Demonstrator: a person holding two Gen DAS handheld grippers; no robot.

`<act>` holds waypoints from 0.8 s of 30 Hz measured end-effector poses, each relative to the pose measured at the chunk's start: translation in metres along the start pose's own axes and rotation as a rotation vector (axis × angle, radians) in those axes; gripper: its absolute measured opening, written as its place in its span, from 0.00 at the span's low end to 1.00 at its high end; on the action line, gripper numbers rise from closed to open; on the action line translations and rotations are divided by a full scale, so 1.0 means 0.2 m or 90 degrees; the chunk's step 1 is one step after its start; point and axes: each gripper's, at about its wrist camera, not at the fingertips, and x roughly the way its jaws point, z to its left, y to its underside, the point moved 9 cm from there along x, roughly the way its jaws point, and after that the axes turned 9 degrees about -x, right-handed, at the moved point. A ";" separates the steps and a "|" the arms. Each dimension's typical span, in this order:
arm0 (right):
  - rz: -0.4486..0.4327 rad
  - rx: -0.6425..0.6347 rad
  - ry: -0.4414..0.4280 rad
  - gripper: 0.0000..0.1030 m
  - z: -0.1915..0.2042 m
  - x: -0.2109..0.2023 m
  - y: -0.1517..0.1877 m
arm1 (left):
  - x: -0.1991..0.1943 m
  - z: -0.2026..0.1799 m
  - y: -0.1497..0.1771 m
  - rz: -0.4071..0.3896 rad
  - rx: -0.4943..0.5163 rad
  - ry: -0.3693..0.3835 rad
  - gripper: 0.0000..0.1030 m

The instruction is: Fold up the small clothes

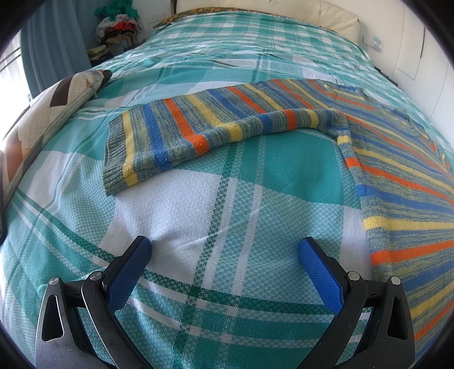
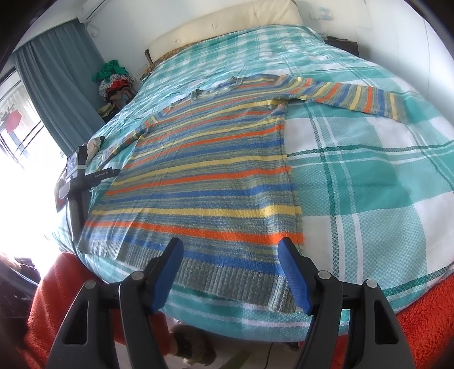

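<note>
A striped knit sweater (image 2: 204, 170) in blue, yellow, orange and grey lies flat on the bed, hem toward me and both sleeves spread outward. In the left wrist view one sleeve (image 1: 198, 127) stretches across the bedspread, its ribbed cuff at the left, and the body (image 1: 403, 181) fills the right side. My left gripper (image 1: 224, 249) is open over bare bedspread, below the sleeve and left of the body. My right gripper (image 2: 229, 249) is open just above the ribbed hem (image 2: 227, 279), with nothing between its blue pads.
A teal and white plaid bedspread (image 2: 369, 181) covers the bed. A patterned pillow (image 1: 42, 119) lies at its left edge. A cream headboard (image 2: 224, 22) and a pile of clothes (image 2: 116, 82) stand at the far end. An orange fleece blanket (image 2: 420, 318) hangs below the bed's near edge. The other gripper's handle (image 2: 82, 176) shows at the left.
</note>
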 end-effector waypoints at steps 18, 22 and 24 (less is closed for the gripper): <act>0.007 -0.005 0.001 0.67 0.02 0.01 0.01 | 0.00 0.00 0.00 0.000 0.000 0.000 1.00; 0.009 -0.008 -0.002 0.67 0.03 0.02 0.01 | 0.00 0.00 0.00 0.000 0.000 0.000 1.00; 0.007 -0.012 -0.002 0.67 0.03 0.01 0.01 | 0.00 0.00 0.00 0.000 0.000 0.000 1.00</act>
